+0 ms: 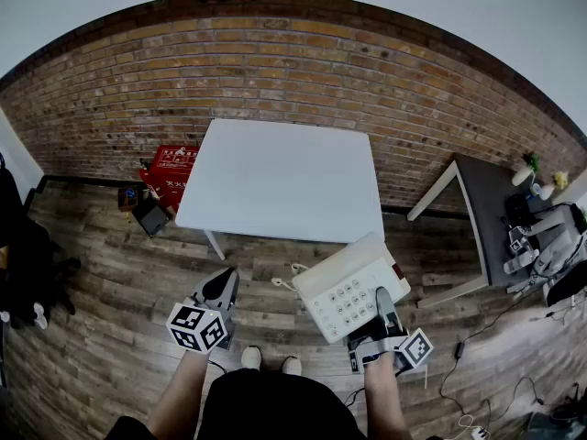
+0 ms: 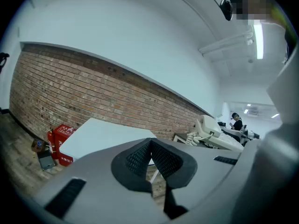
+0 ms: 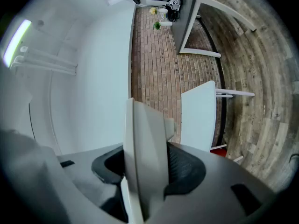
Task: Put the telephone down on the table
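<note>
In the head view the white telephone (image 1: 348, 287), keypad up, hangs above the wooden floor just off the near right corner of the white table (image 1: 284, 177). My right gripper (image 1: 381, 312) is shut on its near edge. The right gripper view shows the telephone's body (image 3: 145, 143) edge-on and clamped between the black pads of my right gripper (image 3: 148, 164), with the table (image 3: 198, 115) beyond. My left gripper (image 1: 220, 290) floats left of the telephone, below the table's near edge, shut and holding nothing. In the left gripper view my left gripper (image 2: 150, 148) has its pads meeting, and the telephone (image 2: 210, 133) shows to the right.
A red box (image 1: 171, 168) and a small dark case (image 1: 151, 216) sit on the floor left of the table, against the brick wall (image 1: 293, 62). A grey side table (image 1: 491, 218) with small items stands at the right. Cables (image 1: 459, 411) trail on the floor at lower right.
</note>
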Available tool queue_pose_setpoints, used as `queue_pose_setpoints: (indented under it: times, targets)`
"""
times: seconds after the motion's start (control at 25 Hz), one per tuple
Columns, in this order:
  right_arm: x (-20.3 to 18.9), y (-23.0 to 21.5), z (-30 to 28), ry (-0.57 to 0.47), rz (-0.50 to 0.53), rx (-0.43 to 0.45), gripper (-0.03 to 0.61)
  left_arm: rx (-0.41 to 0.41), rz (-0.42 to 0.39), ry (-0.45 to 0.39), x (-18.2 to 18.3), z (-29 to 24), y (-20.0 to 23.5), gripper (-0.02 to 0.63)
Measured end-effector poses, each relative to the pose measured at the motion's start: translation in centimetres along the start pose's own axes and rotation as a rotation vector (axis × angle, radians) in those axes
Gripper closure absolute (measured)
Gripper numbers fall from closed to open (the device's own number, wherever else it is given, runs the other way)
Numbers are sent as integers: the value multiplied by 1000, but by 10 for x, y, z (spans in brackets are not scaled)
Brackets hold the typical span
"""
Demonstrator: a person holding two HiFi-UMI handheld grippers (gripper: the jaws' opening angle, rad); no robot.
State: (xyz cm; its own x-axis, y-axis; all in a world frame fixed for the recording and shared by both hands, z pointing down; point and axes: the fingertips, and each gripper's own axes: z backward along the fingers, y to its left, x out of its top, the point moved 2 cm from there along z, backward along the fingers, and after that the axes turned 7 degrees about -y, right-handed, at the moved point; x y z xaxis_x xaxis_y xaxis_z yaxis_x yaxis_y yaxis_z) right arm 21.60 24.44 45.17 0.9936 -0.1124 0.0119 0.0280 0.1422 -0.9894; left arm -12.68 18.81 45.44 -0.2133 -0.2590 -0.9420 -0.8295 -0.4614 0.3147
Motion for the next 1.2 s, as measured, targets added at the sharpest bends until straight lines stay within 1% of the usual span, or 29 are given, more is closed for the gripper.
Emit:
queue_pose_setpoints:
  times: [0.16, 0.64, 0.92, 1.2]
  targets:
    - [-5, 3, -3, -12, 5, 2, 362, -8, 14, -14, 5, 2, 7, 601]
    - [-16, 6, 5, -47, 12, 12, 362, -30, 15, 9, 1, 3, 22, 600]
    - [-21, 4, -1, -64, 30, 4, 362, -35, 30, 21, 2, -1, 41, 600]
    - [-37, -1, -17, -78, 35, -3, 362, -39, 33, 24, 6, -3, 65, 601]
